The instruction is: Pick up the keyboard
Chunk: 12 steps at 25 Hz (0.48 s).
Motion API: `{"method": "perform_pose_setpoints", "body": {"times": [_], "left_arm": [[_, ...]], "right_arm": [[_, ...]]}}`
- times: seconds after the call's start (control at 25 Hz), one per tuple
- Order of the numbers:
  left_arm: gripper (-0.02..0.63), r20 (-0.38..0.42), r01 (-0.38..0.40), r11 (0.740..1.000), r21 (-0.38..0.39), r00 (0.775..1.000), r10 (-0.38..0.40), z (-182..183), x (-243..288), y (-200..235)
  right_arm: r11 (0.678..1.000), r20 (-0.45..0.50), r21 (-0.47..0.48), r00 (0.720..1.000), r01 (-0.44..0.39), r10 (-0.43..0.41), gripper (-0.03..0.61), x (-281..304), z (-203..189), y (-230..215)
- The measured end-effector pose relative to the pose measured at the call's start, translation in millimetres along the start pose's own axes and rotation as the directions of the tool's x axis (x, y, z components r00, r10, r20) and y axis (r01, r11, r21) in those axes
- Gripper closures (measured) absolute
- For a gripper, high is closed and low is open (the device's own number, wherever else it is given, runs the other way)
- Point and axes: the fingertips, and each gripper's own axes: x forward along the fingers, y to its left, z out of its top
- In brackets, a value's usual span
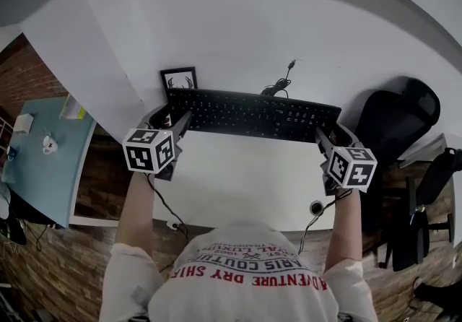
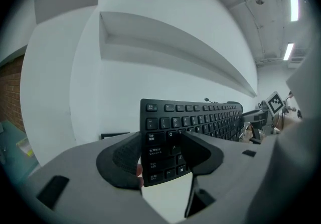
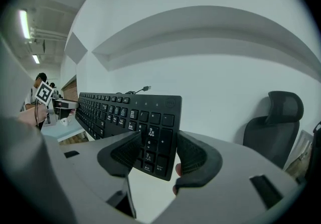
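Two grippers clamp the keyboard (image 1: 253,115), whose long axis spans left to right between them: left gripper (image 1: 179,124) closed on the Tab end, right gripper (image 1: 322,138) on the numpad end. It is apparently held clear of the white desk (image 1: 245,176).

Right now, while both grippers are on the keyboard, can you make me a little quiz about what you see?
1. True or false: the left gripper and the right gripper each clamp one end of the keyboard.
2. What stands behind the keyboard's left end in the head view? A) a mug B) a picture frame C) a lamp
3. Fill in: the keyboard's cable ends in a loose ____ on the white table.

Key: 1 true; 2 B; 3 plug.
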Motion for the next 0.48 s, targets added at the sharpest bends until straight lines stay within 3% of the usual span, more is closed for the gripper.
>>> {"method": "perform_pose_setpoints", "body": {"times": [0.48], "left_arm": [[0.354, 0.033, -0.020, 0.999, 0.026, 0.999, 0.019, 13.4, -1.7, -17.6]], "right_arm": [[1.000, 0.032, 0.000, 0.999, 0.002, -0.002, 0.336, -7.1, 5.9, -15.4]]}}
